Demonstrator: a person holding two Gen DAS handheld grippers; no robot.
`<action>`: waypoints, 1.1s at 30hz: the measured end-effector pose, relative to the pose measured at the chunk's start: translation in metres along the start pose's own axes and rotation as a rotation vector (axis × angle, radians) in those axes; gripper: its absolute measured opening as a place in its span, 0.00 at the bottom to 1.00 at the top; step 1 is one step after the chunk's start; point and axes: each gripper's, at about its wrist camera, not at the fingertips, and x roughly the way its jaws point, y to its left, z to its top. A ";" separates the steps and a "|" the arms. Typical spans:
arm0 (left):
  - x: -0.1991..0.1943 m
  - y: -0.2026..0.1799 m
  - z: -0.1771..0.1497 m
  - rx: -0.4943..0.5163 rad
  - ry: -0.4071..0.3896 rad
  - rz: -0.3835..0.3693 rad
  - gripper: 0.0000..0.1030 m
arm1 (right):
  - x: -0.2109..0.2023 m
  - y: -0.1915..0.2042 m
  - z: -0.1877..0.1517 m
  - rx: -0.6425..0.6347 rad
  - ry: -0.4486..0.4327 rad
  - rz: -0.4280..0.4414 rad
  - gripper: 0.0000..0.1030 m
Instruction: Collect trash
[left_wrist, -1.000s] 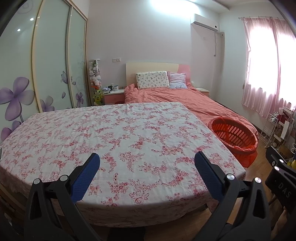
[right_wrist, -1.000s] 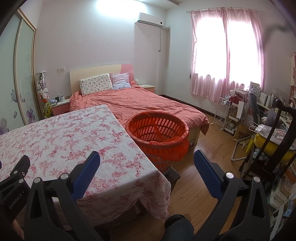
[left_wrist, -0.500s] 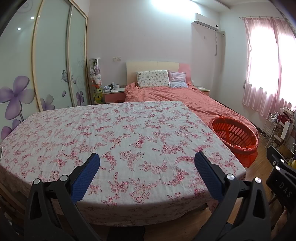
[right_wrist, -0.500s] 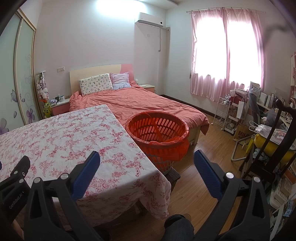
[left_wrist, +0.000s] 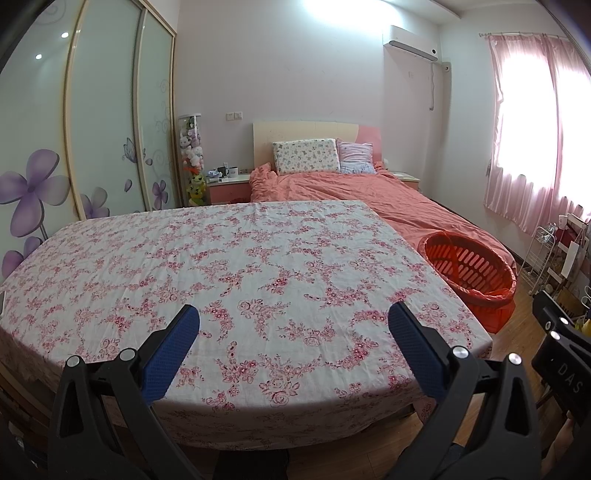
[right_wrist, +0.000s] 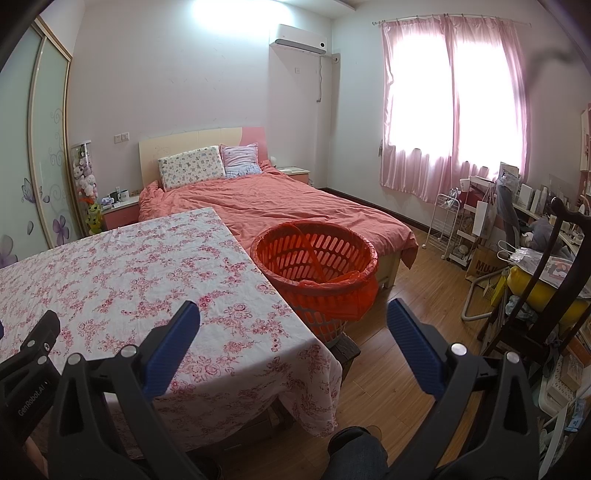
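Red basket stands upright beside table.

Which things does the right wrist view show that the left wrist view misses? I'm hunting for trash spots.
Only the right wrist view shows the cluttered desk, the yellow object below it, and the basket's wooden stool. Only the left wrist view shows the big purple flower on the wardrobe. Both share the floral table, the orange basket, the bed and open, unloaded tongs.
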 end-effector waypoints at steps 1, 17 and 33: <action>0.000 0.000 0.000 0.000 0.000 0.000 0.98 | 0.000 0.000 0.000 0.000 0.000 0.000 0.96; 0.000 0.001 -0.002 -0.001 0.002 0.005 0.98 | 0.000 0.001 0.000 0.000 0.001 0.001 0.96; 0.002 0.002 -0.004 -0.004 0.007 0.013 0.98 | 0.000 0.001 0.001 -0.001 0.000 0.001 0.96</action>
